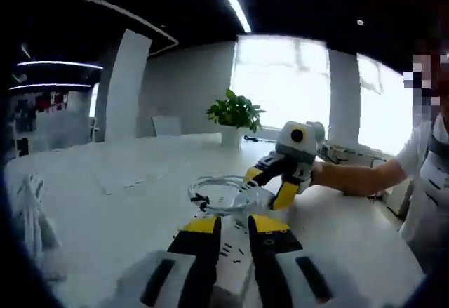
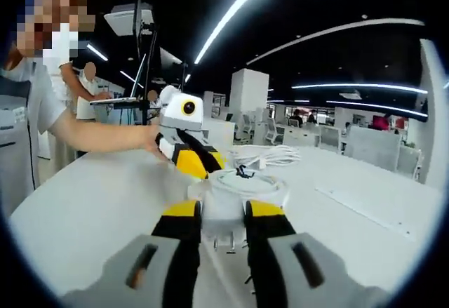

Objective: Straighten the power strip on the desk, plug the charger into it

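Observation:
A white power strip point(image 1: 235, 255) lies on the white desk point(image 1: 105, 196), its socket slots showing between the yellow-tipped jaws of my left gripper point(image 1: 236, 225), which close on its two sides. Just beyond it, my right gripper point(image 1: 269, 189) reaches in from the right, shut on a white charger point(image 1: 254, 197) with a coiled white cable point(image 1: 214, 185) trailing left. In the right gripper view, my right gripper point(image 2: 224, 210) holds the charger point(image 2: 224, 222) prongs down, the cable coil point(image 2: 245, 180) lies behind it, and the left gripper point(image 2: 193, 164) points down just past it.
A potted plant point(image 1: 235, 111) stands at the desk's far edge by the windows. A bundle of white cable point(image 1: 31, 210) lies at the left. Another white cable bundle point(image 2: 270, 155) rests farther back. A person's arm point(image 2: 98, 136) reaches over the desk.

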Available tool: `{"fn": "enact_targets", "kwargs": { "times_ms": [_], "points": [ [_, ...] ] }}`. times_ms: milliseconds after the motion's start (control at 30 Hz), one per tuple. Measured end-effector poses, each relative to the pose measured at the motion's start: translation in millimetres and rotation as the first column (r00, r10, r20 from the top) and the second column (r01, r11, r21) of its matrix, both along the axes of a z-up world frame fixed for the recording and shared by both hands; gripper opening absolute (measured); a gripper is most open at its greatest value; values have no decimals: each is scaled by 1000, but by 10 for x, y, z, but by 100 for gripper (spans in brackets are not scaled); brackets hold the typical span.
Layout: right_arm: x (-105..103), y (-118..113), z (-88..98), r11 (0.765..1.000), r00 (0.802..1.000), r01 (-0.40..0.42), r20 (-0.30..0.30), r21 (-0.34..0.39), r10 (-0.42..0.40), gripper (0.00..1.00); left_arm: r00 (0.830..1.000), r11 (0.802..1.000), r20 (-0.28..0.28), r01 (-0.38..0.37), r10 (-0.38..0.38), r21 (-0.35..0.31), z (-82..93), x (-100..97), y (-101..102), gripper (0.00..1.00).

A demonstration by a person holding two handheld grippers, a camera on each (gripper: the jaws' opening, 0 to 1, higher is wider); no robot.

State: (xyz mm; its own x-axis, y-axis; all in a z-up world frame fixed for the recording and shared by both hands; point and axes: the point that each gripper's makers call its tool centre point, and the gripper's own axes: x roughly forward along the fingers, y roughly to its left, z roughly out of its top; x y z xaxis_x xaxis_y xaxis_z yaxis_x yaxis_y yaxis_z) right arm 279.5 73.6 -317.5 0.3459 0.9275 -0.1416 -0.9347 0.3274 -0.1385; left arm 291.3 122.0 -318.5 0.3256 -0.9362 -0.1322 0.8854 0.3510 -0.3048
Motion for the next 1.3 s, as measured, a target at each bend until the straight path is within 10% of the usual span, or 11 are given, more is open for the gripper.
{"fn": "enact_targets", "kwargs": {
  "times_ms": [167, 300, 433, 533, 700, 933, 1300],
  "points": [
    [28, -15, 7, 1000, 1000, 8, 4, 17, -8, 24, 982, 983, -185, -75, 43, -167, 51, 146, -80, 37],
    [71, -19, 17, 1000, 1000, 21, 22, 16, -21, 24, 961, 977, -268, -122, 72, -175, 79, 219, -145, 38],
    [70, -25, 18, 1000, 998, 20, 63, 3, -20, 24, 914, 961, -405, -135, 26, -242, 94, 154, -138, 32],
    [42, -12, 13, 1000, 996, 24, 84, -8, -23, 24, 874, 911, -486, -198, -2, -361, 194, 205, 2, 32],
    [34, 12, 13, 1000, 996, 23, 81, -5, -23, 24, 873, 939, -475, -248, 111, -237, -34, 305, 19, 31],
    [33, 19, 14, 1000, 995, 29, 93, -8, -28, 24, 864, 937, -495, -246, 97, -246, 76, 305, -241, 34],
    [51, 9, 24, 999, 994, 39, 106, 10, -40, 24, 880, 942, -464, -237, 104, -239, 153, 328, -491, 10]
  ]
}}
